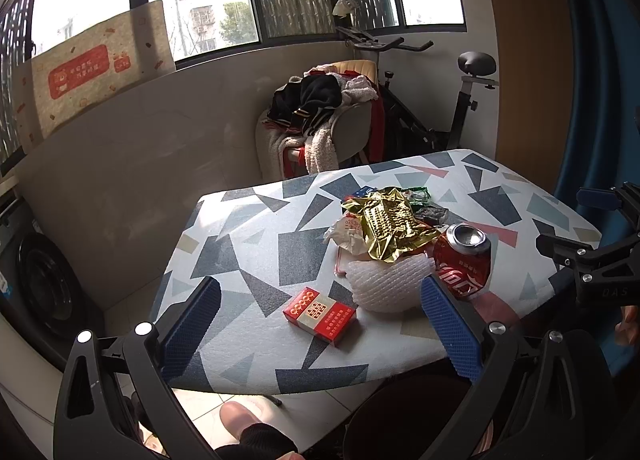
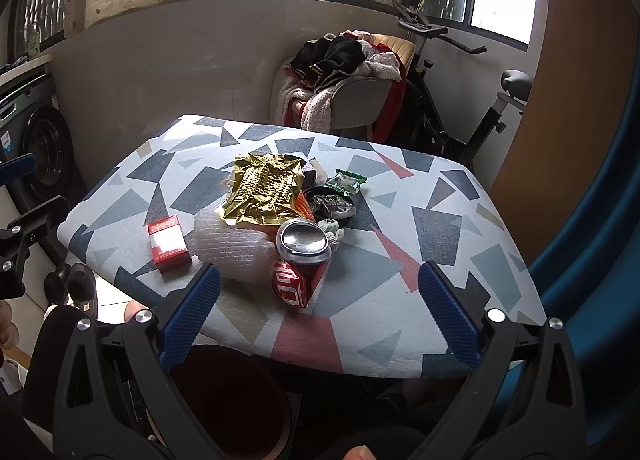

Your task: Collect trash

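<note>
bearing coca-cola script: crushed red can (image 2: 298,264)

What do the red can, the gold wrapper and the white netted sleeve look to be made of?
Red can: thin metal, shiny silver end, dented printed wall. Gold wrapper: crinkled metallic foil or foil-faced plastic, glossy. White netted sleeve: likely soft foam mesh, matte.

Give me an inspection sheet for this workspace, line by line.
Surface: patterned table, bare toward the right.
Job's things: red can upright, dented; white foam net beside it; gold wrapper atop the pile; red box apart, left; green packet behind.
Clutter: brown bin below the table's near edge.
Grippers: left claw open, empty; right claw open, empty.
Cables: nothing seen.
Surroundings: chair with clothes, exercise bike, washing machine.
</note>
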Available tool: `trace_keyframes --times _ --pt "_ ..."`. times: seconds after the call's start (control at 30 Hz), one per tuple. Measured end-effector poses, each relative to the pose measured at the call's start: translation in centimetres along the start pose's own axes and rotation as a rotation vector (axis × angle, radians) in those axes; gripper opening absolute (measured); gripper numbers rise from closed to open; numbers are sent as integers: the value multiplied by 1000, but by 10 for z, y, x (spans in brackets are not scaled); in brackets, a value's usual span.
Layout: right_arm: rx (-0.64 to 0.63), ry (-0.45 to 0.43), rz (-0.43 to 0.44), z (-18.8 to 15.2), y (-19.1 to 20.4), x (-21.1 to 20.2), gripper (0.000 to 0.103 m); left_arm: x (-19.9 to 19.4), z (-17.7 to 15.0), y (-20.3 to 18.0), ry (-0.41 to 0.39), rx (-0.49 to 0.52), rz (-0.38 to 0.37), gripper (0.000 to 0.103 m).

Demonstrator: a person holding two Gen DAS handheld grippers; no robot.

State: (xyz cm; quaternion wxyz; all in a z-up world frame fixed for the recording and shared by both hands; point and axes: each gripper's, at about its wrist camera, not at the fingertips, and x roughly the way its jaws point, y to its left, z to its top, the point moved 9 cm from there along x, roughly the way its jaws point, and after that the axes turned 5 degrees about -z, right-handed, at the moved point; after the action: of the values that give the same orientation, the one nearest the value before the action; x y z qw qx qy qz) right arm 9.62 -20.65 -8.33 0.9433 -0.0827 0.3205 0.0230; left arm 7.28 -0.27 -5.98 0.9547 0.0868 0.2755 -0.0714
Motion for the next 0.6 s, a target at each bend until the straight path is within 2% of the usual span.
trace_keyframes --times 0.6 --pt "1 0 2 0 -1 0 97 0 0 -2 -1 6 1 98"
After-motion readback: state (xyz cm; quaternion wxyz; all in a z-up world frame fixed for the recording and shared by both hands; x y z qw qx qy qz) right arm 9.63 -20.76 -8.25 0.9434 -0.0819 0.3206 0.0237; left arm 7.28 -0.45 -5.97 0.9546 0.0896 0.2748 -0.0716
